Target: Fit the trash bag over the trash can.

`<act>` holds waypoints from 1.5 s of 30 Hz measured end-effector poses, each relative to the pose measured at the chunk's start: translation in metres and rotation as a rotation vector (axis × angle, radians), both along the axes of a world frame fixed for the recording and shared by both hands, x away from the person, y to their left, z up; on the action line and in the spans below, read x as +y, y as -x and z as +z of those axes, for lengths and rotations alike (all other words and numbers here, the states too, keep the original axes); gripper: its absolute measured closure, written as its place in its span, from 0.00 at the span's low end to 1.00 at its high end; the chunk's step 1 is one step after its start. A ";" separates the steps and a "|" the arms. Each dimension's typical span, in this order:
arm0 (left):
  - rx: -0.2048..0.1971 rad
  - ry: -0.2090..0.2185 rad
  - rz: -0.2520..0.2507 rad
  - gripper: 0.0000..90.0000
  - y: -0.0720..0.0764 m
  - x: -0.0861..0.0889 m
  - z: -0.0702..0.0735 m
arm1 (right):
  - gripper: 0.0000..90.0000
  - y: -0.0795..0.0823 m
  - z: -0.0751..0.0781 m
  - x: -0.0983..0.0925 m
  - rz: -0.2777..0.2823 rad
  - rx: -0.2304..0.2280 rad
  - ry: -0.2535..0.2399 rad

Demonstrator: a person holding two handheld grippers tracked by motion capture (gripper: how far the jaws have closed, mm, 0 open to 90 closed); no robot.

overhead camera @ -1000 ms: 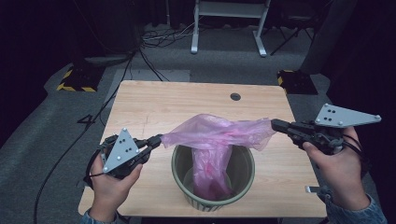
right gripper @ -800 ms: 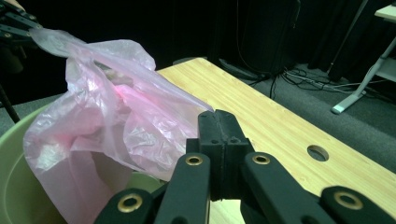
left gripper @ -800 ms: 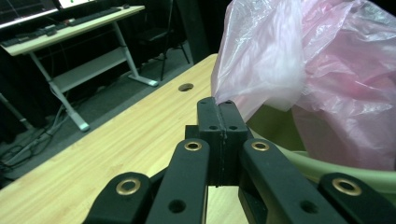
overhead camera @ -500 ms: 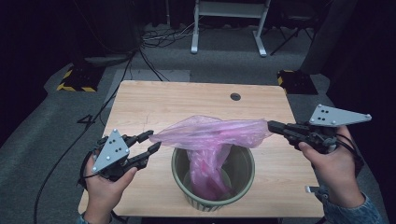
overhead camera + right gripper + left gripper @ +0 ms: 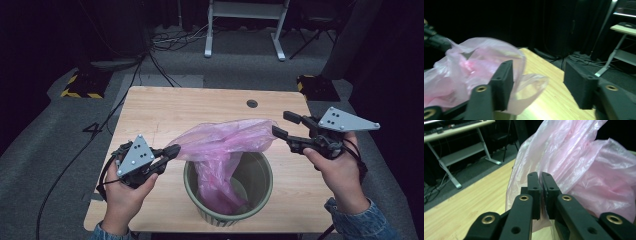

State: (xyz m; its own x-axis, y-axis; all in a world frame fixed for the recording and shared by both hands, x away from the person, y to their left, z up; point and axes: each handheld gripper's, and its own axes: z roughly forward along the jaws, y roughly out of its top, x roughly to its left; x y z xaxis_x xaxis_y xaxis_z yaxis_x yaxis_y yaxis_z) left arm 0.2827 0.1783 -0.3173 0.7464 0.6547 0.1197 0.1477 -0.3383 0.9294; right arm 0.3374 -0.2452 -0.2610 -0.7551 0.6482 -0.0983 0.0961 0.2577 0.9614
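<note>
A thin pink plastic bag [image 5: 220, 150] hangs into a round grey-green bin [image 5: 227, 214] at the table's near edge, with its mouth spread above the rim. My left gripper [image 5: 172, 150] is shut on the bag's left edge; in the left gripper view the film [image 5: 579, 165] is pinched between the closed jaws [image 5: 540, 176]. My right gripper [image 5: 284, 125] stands open at the bag's right edge. Its jaws have just been opening. In the right gripper view a loose flap of the bag [image 5: 474, 62] lies between the spread jaws [image 5: 539, 75] without being pressed.
The light wooden table [image 5: 200, 110] has a small round cable hole [image 5: 252, 103] at the back right. Behind it are cables on the grey floor, a white desk frame [image 5: 245, 30] and black-and-yellow stand bases [image 5: 80, 85].
The right gripper has opened and let the bag's right edge go, and that edge has sagged. The left gripper opened briefly and has shut on the bag's left edge again.
</note>
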 end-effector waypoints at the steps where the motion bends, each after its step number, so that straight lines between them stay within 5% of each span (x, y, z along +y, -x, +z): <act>1: 0.005 -0.008 -0.001 0.98 0.000 0.000 -0.001 | 0.44 -0.001 -0.001 -0.002 -0.007 0.003 -0.008; 5: 0.027 -0.023 0.004 0.92 -0.001 -0.002 -0.003 | 0.40 -0.001 -0.006 -0.006 0.001 0.039 -0.015; 9: 0.001 -0.012 0.033 0.52 -0.006 -0.007 0.001 | 0.42 0.003 -0.008 -0.006 0.024 0.037 -0.028; 11: 0.004 0.018 0.007 0.43 -0.010 -0.011 0.005 | 0.55 0.003 -0.008 -0.001 0.058 0.049 -0.008; 13: 0.009 0.057 -0.029 0.41 -0.014 -0.013 0.008 | 0.73 0.003 -0.009 0.004 0.101 0.067 0.020; 17: 0.000 0.021 -0.019 0.39 -0.019 -0.020 0.010 | 0.96 0.004 -0.008 0.019 0.148 0.087 0.125; 24: -0.002 -0.004 -0.033 0.38 -0.028 -0.037 0.015 | 0.98 0.005 -0.002 0.043 0.228 0.030 0.149; 27: 0.012 0.003 -0.042 0.41 -0.033 -0.043 0.015 | 0.96 0.004 0.000 0.051 0.240 0.028 0.135; 30: 0.027 -0.013 -0.047 0.85 -0.032 -0.042 0.011 | 0.77 0.001 -0.001 0.058 0.220 0.021 0.111; 32: 0.024 -0.027 -0.019 0.98 -0.030 -0.037 0.008 | 0.58 -0.001 -0.002 0.056 0.175 -0.006 0.077; 36: 0.029 -0.007 0.006 1.00 -0.028 -0.028 0.006 | 0.44 -0.005 -0.004 0.041 0.132 0.013 0.023; 42: 0.025 -0.016 0.018 1.00 -0.025 -0.026 0.005 | 0.39 -0.012 -0.013 0.033 0.112 0.085 0.008; 45: 0.024 -0.022 0.050 1.00 -0.023 -0.021 0.005 | 0.39 -0.010 -0.014 0.031 0.105 0.073 -0.040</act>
State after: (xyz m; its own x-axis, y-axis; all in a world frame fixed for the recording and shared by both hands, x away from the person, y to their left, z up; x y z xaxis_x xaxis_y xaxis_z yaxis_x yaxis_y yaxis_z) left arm 0.3055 0.1573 -0.3125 0.7159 0.6884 0.1167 0.1868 -0.3499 0.9180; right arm 0.3477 -0.2145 -0.2754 -0.8231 0.5677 -0.0164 0.1407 0.2318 0.9625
